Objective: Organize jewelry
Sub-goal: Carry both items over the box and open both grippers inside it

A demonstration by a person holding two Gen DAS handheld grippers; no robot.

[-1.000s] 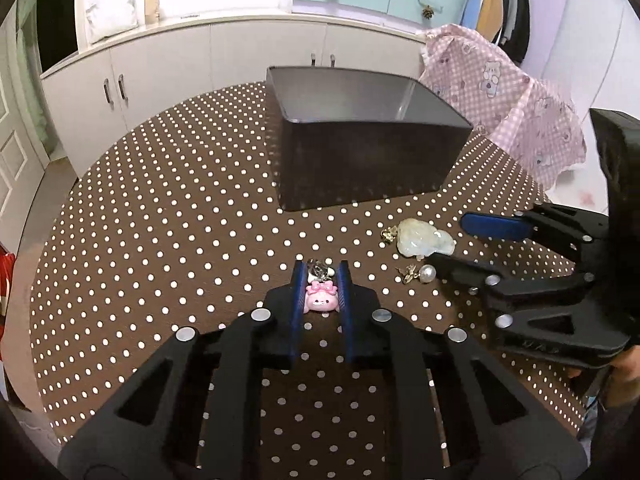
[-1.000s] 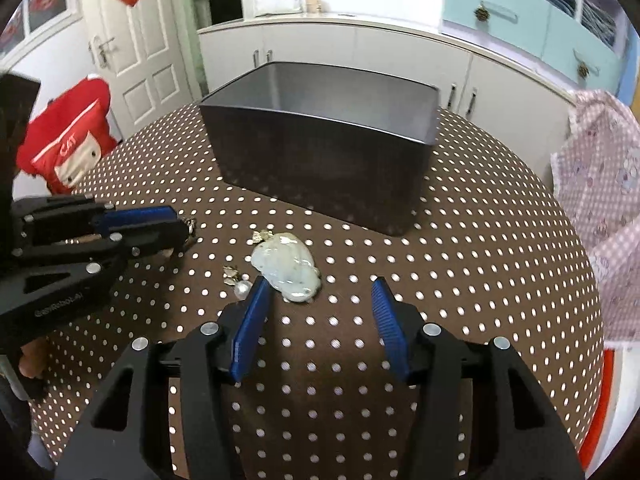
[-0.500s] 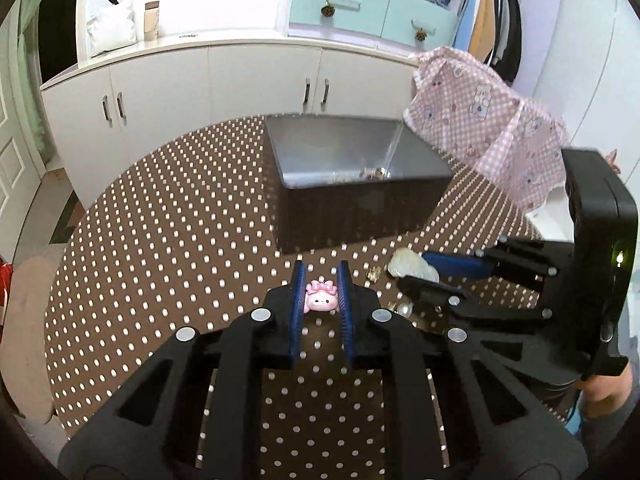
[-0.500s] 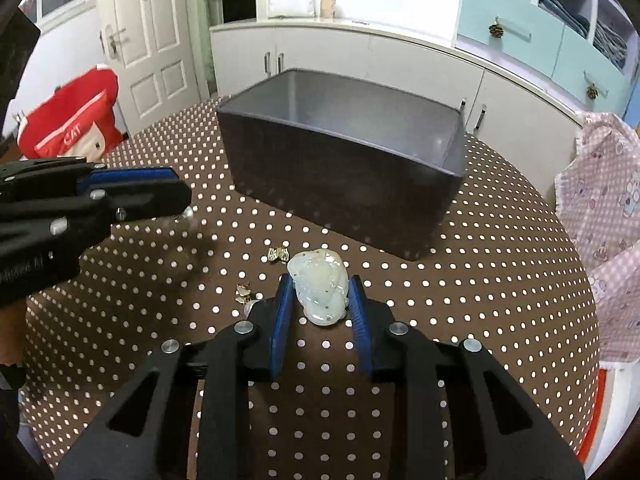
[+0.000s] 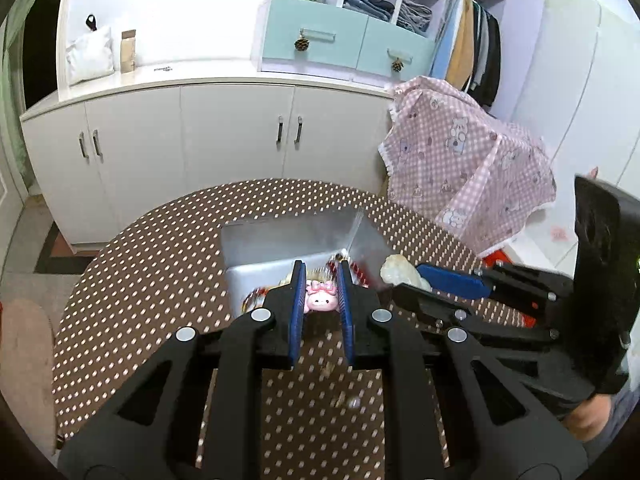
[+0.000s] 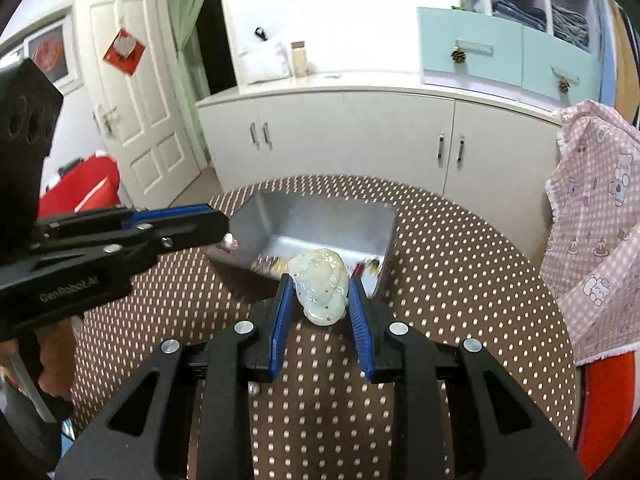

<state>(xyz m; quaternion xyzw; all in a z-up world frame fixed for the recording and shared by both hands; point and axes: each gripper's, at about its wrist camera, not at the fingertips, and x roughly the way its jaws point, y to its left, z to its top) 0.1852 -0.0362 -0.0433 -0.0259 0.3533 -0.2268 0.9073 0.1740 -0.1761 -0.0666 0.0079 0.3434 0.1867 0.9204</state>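
Jewelry: left fingers (image 5: pixel 320 300) clamp pink charm (image 5: pixel 320 299), right fingers (image 6: pixel 320 300) clamp jade pendant (image 6: pixel 320 286).

We are in a home bedroom or dressing room: hanging clothes (image 5: pixel 478 50), shelves of folded garments (image 5: pixel 384 0), white cabinets (image 5: pixel 192 140) and a panelled door (image 6: pixel 132 112) surround our polka-dot table (image 5: pixel 160 256).

The open top of the metal box (image 6: pixel 320 216) is unobstructed above its rim; small jewelry pieces (image 6: pixel 266 265) crowd its floor. The left gripper (image 5: pixel 321 280), clamped on a pink charm (image 5: pixel 319 299), and the right gripper (image 6: pixel 320 284), gripping a pale jade pendant (image 6: pixel 319 286), stand close side by side at the near wall, narrowing the way between them. The polka-dot table (image 6: pixel 460 280) lies bare to the right. Loose earrings (image 5: pixel 346 400) lie on the near cloth.
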